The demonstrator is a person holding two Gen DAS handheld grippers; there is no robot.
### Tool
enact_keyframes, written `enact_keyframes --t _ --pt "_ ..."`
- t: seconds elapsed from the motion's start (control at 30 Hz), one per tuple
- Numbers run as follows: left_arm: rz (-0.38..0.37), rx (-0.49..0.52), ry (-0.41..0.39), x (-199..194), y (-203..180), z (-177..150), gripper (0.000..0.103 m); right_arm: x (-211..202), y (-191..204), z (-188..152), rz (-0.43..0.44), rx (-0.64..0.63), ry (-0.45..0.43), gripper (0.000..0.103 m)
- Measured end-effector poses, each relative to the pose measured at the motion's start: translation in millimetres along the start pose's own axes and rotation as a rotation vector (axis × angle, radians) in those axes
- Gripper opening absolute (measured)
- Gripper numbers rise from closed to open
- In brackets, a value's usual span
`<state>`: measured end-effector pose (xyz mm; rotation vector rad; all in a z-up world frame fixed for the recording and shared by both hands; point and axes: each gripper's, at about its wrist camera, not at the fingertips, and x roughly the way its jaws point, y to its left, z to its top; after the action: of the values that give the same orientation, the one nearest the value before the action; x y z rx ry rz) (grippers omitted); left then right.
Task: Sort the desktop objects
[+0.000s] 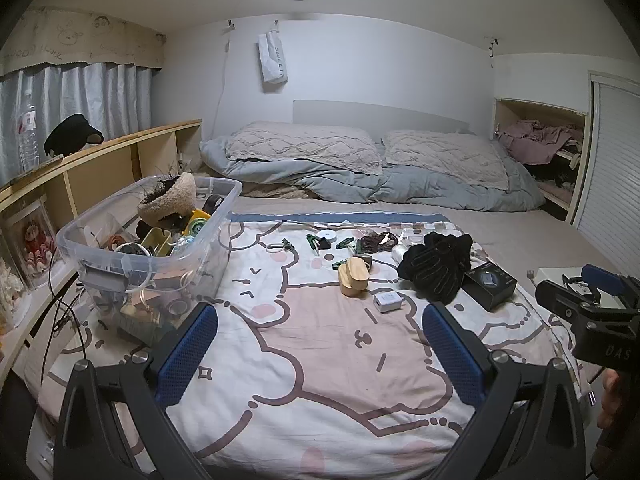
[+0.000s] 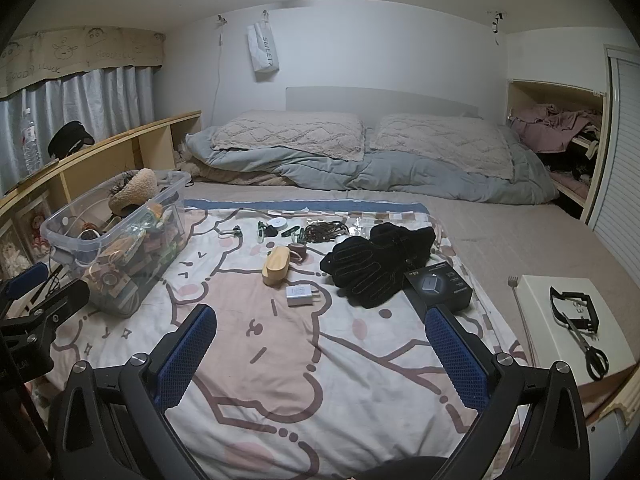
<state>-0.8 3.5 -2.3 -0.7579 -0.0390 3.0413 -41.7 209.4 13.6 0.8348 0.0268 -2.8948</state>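
Note:
Loose objects lie on a cartoon-print blanket (image 1: 320, 360) on a bed: a wooden case (image 1: 353, 278) (image 2: 275, 267), a white charger (image 1: 387, 301) (image 2: 300, 295), black gloves (image 1: 438, 266) (image 2: 376, 266), a black box (image 1: 489, 283) (image 2: 438, 286), green clips (image 1: 314, 241) and cords (image 2: 324, 231). A clear plastic bin (image 1: 148, 248) (image 2: 116, 248) full of items stands at the left. My left gripper (image 1: 320, 344) is open over the blanket's near part, nothing between its blue pads. My right gripper (image 2: 320, 344) is open too, short of the charger and box; it also shows in the left wrist view (image 1: 592, 292).
A white box (image 2: 572, 320) at the right carries scissors (image 2: 588, 348) and a black strap. Pillows and a grey duvet (image 1: 360, 176) lie at the head of the bed. A wooden shelf (image 1: 100, 160) with a bottle and black cap runs along the left.

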Motion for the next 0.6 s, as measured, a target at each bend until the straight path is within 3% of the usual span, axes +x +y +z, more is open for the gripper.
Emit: enact_keyframes --t 0.6 --pt "-0.003 -0.004 0.0 -0.1 1.9 0.3 0.103 0.5 0.9 -1.3 -0.001 -0.006 0.001 0.103"
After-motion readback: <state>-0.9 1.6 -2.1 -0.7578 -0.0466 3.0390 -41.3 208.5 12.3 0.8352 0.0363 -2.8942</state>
